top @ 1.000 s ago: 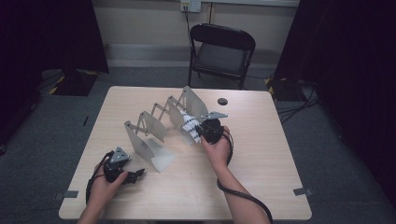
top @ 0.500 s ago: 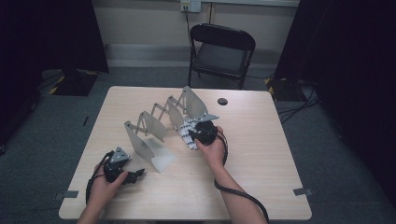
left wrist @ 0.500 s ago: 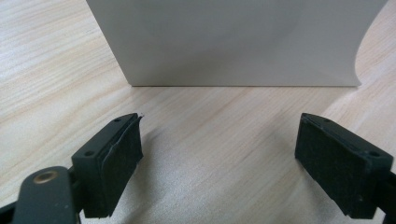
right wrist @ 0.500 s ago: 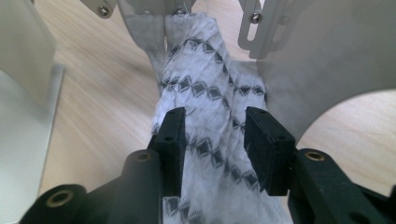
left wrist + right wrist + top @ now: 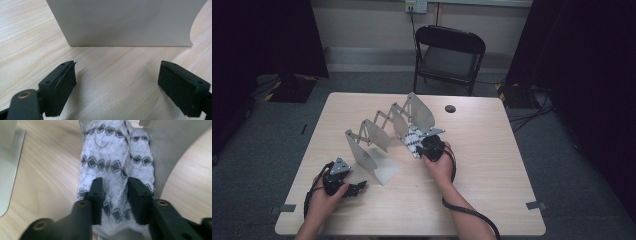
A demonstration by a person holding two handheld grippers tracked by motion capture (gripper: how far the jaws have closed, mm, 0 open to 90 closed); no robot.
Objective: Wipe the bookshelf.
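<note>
A folding metal rack point(image 5: 382, 130) of upright grey panels joined by scissor links stands across the table's middle. A white cloth with black diamond patterns point(image 5: 412, 140) lies bunched in the gap beside the rack's far panels. My right gripper point(image 5: 419, 148) points down into that gap. Its jaws have just been closing, and in the right gripper view they point(image 5: 115, 192) pinch a fold of the cloth point(image 5: 112, 152). My left gripper point(image 5: 358, 188) rests low near the front left corner. It is open with nothing between its pads point(image 5: 117, 82), facing the nearest panel point(image 5: 125, 22).
The wooden table point(image 5: 492, 165) has a small black round thing point(image 5: 450, 108) near its far edge. A black folding chair point(image 5: 449, 55) stands behind the table. Grey panels point(image 5: 170, 152) close in on both sides of the cloth.
My right hand has sunk lower with the cloth, bringing it down between the rack's panels toward the tabletop. The left hand has stayed where it was.
</note>
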